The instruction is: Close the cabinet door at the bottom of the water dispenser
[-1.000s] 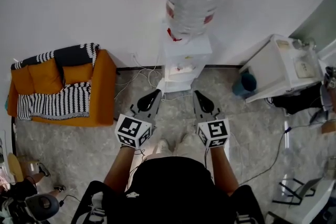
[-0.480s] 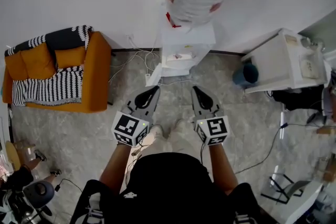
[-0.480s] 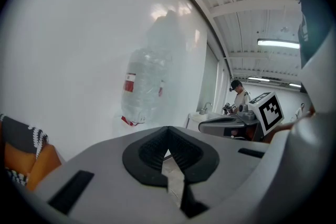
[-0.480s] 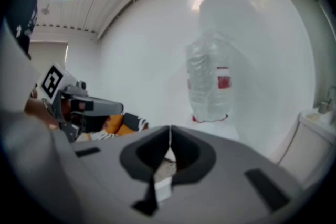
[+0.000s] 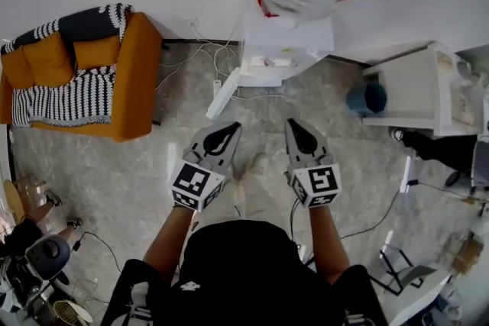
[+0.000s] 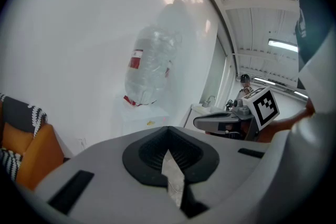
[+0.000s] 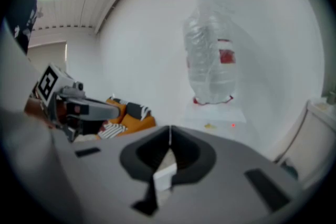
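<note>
Facing the dispenser (image 5: 286, 50), we note its door (image 5: 224, 93) swung open; left gripper (image 5: 227, 135) and right gripper (image 5: 298, 132) both closed tight, empty, apart from the door

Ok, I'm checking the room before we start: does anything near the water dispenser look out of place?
Yes: the cabinet door at the bottom of the water dispenser stands open, swung out over the floor. Loose cables trail beside it.
</note>
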The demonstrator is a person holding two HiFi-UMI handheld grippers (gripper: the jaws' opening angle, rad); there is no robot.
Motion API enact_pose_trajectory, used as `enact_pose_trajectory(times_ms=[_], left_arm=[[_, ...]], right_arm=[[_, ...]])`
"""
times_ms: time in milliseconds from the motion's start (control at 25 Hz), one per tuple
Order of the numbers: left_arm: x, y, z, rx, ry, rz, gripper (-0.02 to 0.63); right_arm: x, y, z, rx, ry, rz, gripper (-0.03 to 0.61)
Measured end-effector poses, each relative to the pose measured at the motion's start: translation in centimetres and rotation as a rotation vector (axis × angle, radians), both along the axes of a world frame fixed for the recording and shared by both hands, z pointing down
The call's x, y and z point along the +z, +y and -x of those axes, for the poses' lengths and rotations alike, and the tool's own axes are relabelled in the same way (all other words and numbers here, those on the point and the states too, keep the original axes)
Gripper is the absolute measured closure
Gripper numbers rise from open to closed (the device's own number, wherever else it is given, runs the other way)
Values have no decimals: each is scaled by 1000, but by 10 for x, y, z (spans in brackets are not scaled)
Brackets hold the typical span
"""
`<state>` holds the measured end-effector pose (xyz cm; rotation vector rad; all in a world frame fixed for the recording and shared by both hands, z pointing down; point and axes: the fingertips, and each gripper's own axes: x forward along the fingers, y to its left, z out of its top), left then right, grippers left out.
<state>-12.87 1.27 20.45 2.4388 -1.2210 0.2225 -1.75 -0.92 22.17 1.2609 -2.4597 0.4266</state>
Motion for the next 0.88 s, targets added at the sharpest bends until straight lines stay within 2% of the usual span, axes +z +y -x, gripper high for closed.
enact_pose_trajectory(times_ms=[240, 520, 640, 800, 880], left_arm=[[46, 6, 12, -22, -74, 77, 603], [103, 14, 6, -11, -66, 168, 603], [122, 15, 2, -8, -57, 191, 603], [149, 19, 5, -2, -73, 197, 603], [161, 21, 5, -15, -56, 222, 603]], right_arm=[[43, 4, 9, -20, 2, 91, 543], [93, 6, 17, -51, 9, 133, 543], [116, 12, 17, -58, 21, 180, 543], [141, 11, 18, -64, 35, 170, 543], [153, 10, 15, -63, 52, 189, 543]])
